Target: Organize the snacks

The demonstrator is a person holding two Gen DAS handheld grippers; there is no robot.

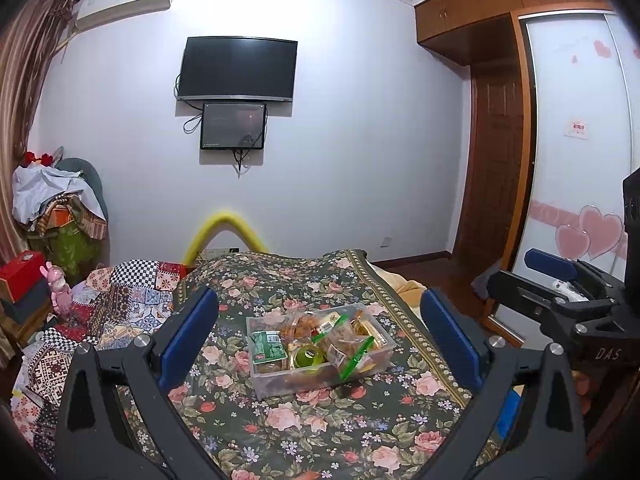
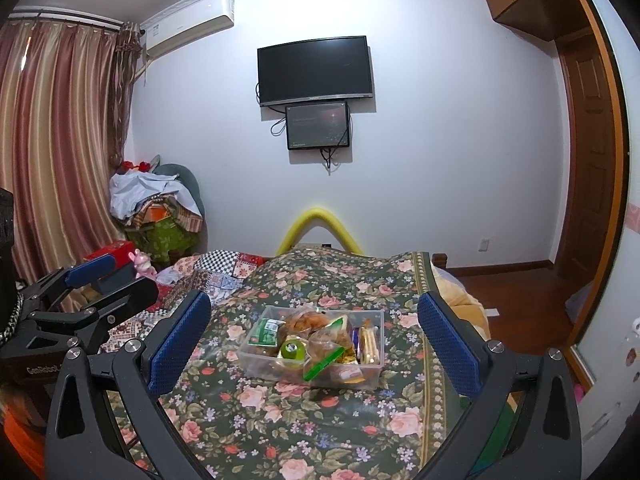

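A clear plastic box (image 1: 320, 354) sits on the flowery bedspread (image 1: 304, 432), in the middle of the bed and a little way in front of both claws. It is full of snacks: a green packet (image 1: 267, 346) on the left, a small green jar (image 1: 307, 357) near the front, and crinkly bags with green edges (image 1: 352, 350).

The left claw (image 1: 320, 344) is spread wide and holds nothing. The right claw (image 2: 314, 344) is spread wide too, and empty.

The bags look light, soft and slippery, and the snacks inside could crumble, so pinch a bag gently by its top edge. The box looks stiff; grab its rim. The bed is soft, so the box may tip.

The words on the packets are too small to read. "DAS" shows on the right claw's body.
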